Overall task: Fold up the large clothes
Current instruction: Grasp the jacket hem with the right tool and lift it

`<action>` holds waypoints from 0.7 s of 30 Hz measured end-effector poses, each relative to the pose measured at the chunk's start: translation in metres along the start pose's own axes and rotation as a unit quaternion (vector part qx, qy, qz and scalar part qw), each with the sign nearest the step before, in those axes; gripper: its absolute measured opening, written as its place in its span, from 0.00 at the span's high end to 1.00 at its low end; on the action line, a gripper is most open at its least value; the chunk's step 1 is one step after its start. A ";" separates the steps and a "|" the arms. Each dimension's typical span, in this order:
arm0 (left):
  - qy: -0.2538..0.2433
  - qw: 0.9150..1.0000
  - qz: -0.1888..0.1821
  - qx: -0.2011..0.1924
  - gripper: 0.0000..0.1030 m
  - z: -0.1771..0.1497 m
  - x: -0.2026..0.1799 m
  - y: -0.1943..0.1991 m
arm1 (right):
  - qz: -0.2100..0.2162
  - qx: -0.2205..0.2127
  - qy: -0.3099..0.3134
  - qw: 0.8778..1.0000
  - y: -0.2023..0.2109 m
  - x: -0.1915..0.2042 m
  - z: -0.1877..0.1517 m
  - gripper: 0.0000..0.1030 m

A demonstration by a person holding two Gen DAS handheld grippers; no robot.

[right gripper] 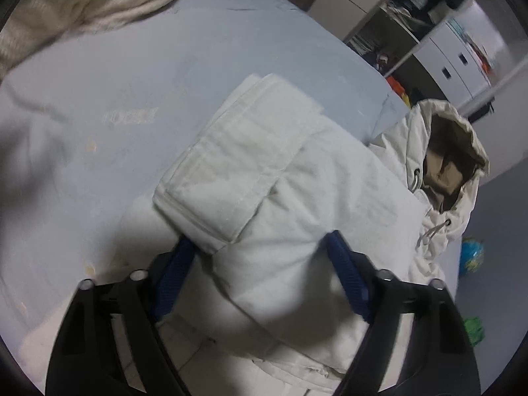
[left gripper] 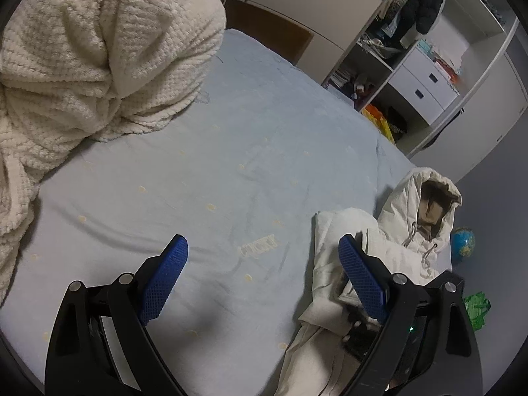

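Note:
A cream hooded padded jacket (right gripper: pixel 297 184) lies on the pale blue bed sheet (right gripper: pixel 132 76), folded into a thick bundle, a sleeve laid across its top and the hood (right gripper: pixel 445 151) at the bed's right edge. My right gripper (right gripper: pixel 260 247) is open, its blue fingers (right gripper: pixel 346 274) standing on either side of the bundle's near part. In the left wrist view the jacket (left gripper: pixel 333 264) lies at the lower right. My left gripper (left gripper: pixel 260 247) is open and empty above the sheet (left gripper: pixel 231 148), its right finger (left gripper: pixel 359 277) over the jacket's edge.
A cream knitted blanket (left gripper: pixel 99 56) is heaped at the bed's far left. An open wardrobe with shelves and white drawers (left gripper: pixel 425 82) stands beyond the bed. A globe (left gripper: pixel 462 244) and a green bag (left gripper: pixel 477 307) lie on the floor to the right.

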State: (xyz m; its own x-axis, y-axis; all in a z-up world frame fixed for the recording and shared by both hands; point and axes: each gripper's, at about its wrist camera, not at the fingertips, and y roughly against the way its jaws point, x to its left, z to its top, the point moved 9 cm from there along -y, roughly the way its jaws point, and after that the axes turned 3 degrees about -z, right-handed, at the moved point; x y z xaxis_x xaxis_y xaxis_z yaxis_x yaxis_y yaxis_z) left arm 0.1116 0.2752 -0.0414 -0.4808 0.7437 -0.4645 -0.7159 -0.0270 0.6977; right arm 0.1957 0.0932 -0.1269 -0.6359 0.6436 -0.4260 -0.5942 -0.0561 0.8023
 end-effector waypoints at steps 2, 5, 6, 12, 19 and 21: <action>-0.004 1.000 -0.001 0.005 0.14 -0.002 -0.003 -0.004 | 0.012 -0.007 -0.013 1.000 0.003 -0.007 0.001 0.56; -0.007 1.000 -0.002 0.007 0.14 -0.005 -0.007 -0.007 | 0.030 -0.024 -0.024 0.999 0.013 -0.018 0.000 0.75; -0.009 1.000 -0.002 0.008 0.14 -0.005 -0.008 -0.008 | 0.030 -0.029 -0.029 0.999 0.016 -0.021 -0.001 0.77; -0.022 1.000 -0.002 0.015 0.14 -0.012 -0.016 -0.013 | 0.049 -0.066 -0.140 0.987 0.044 -0.081 -0.017 0.77; -0.038 0.999 -0.004 0.028 0.14 -0.021 -0.032 -0.021 | 0.088 -0.091 -0.341 0.931 0.058 -0.170 -0.080 0.77; -0.049 0.998 -0.004 0.031 0.14 -0.024 -0.039 -0.024 | 0.095 -0.094 -0.392 0.910 0.056 -0.191 -0.103 0.77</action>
State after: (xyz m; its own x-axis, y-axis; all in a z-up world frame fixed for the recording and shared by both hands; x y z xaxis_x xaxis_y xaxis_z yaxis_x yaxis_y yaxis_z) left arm 0.1353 0.2307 -0.0531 -0.4204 0.8059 -0.4168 -0.6859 0.0183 0.7274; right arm 0.2331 -0.1110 -0.0432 -0.2344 0.9510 0.2016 -0.6307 -0.3065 0.7129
